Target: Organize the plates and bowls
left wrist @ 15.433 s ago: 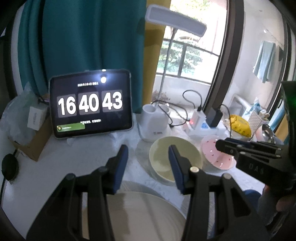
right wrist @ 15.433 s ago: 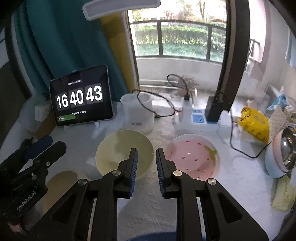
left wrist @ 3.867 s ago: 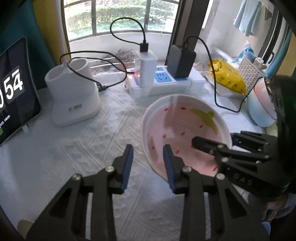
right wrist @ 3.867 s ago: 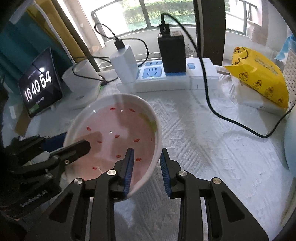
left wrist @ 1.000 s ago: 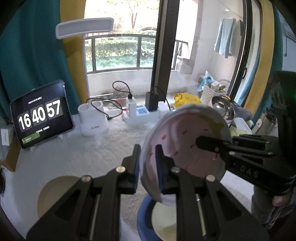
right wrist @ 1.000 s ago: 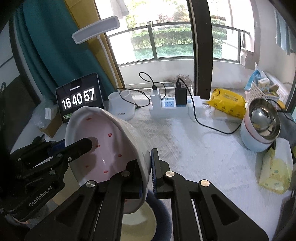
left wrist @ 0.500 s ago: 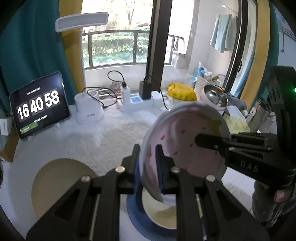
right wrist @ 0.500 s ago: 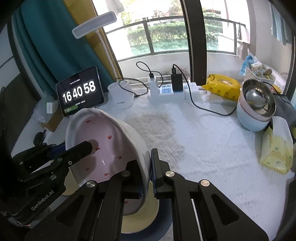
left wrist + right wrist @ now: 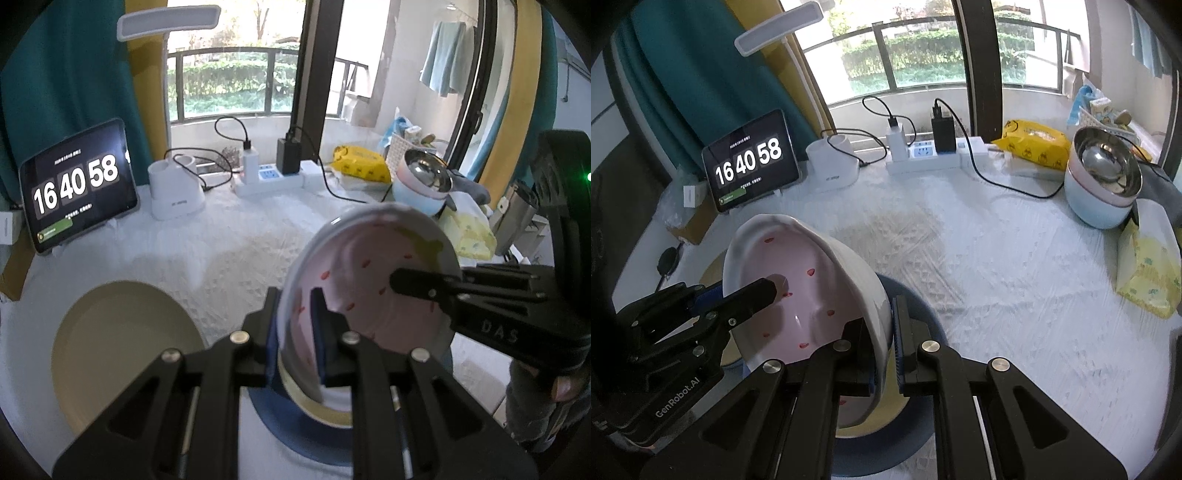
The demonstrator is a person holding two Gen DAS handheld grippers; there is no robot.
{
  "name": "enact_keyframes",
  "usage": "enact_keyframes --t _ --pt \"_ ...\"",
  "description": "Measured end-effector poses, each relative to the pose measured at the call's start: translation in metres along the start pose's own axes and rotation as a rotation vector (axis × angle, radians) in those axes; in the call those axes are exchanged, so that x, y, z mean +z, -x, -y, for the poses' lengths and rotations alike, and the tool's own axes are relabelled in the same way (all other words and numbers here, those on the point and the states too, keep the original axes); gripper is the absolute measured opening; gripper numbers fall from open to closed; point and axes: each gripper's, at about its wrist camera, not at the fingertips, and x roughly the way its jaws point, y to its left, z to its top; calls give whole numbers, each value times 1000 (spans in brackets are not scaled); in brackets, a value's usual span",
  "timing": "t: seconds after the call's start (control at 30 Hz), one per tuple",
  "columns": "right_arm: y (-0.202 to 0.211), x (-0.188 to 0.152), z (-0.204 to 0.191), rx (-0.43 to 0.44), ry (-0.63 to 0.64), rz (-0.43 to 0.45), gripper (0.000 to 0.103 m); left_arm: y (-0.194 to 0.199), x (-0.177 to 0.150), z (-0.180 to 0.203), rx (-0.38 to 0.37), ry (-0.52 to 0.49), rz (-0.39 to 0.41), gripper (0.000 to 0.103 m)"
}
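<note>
A pink bowl (image 9: 369, 280) with red specks hangs tilted between both grippers. My left gripper (image 9: 295, 299) is shut on its near-left rim. My right gripper (image 9: 886, 306) is shut on the opposite rim, with one finger inside the bowl and one outside. Each gripper shows in the other's view: the right gripper (image 9: 400, 282) reaches into the bowl from the right, the left gripper (image 9: 753, 291) from the left. Just under the pink bowl (image 9: 798, 288) sits a pale yellow bowl (image 9: 317, 406) inside a blue dish (image 9: 916, 435). Whether the pink bowl touches it I cannot tell.
A beige plate (image 9: 122, 350) lies left of the blue dish on the white cloth. At the back stand a tablet clock (image 9: 77, 184), a white lamp base (image 9: 177, 195) and a power strip (image 9: 269, 177). Stacked steel-lined bowls (image 9: 1104, 177) and a tissue pack (image 9: 1148, 280) sit right.
Both grippers have carried the pink bowl down and nearer, over the yellow bowl in the blue dish. The grips are unchanged.
</note>
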Motion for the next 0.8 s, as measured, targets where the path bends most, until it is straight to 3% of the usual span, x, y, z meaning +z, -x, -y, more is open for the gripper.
enact_keyframes --t 0.8 --pt "-12 -26 2 0 -28 -83 9 -6 -23 2 -16 -12 -58 16"
